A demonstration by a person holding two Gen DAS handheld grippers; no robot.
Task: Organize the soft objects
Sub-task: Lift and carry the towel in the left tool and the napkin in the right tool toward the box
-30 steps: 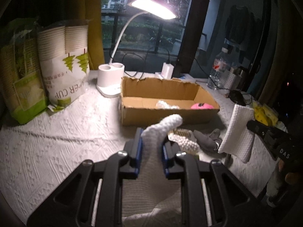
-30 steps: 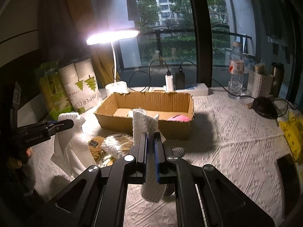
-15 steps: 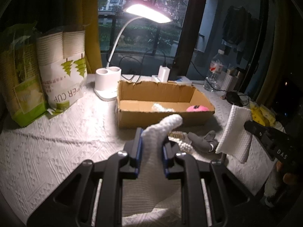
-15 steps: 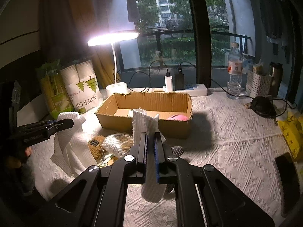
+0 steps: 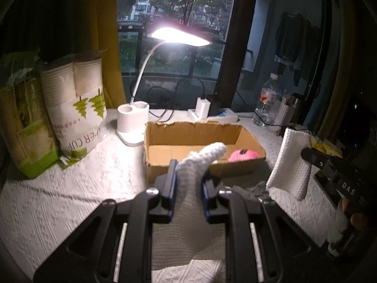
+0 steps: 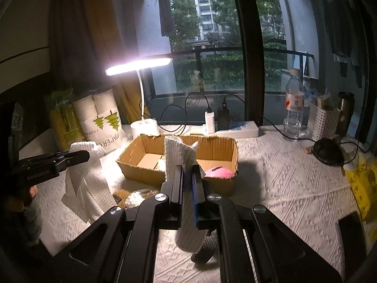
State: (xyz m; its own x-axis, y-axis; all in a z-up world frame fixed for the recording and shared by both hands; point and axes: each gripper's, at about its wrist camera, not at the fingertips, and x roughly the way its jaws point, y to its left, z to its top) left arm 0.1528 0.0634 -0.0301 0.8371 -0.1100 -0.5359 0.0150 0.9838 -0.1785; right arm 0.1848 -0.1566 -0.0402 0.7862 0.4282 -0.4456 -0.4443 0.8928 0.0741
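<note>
My left gripper (image 5: 188, 172) is shut on a white waffle-textured cloth (image 5: 200, 162) and holds it above the table, in front of the open cardboard box (image 5: 205, 139). My right gripper (image 6: 187, 172) is shut on a second white cloth (image 6: 179, 155), also held up in front of the box (image 6: 216, 146). A pink soft object (image 5: 242, 154) and a small white item lie inside the box. Each view shows the other gripper with its cloth: the right one (image 5: 292, 162) and the left one (image 6: 82, 176). A white fluffy item (image 6: 135, 198) and a brown scrubby pad lie on the table before the box.
A lit desk lamp (image 5: 134, 118) stands behind the box, with a paper-cup bag (image 5: 80, 108) and a green bag at left. A power strip (image 6: 233, 127), water bottle (image 6: 293, 103), white basket and black object (image 6: 327, 151) lie at the back right. A yellow bag (image 6: 362, 179) sits at the right edge.
Both grippers have risen with their cloths and tilted up a little; the box and table objects sit lower in both views. Both grips are unchanged.
</note>
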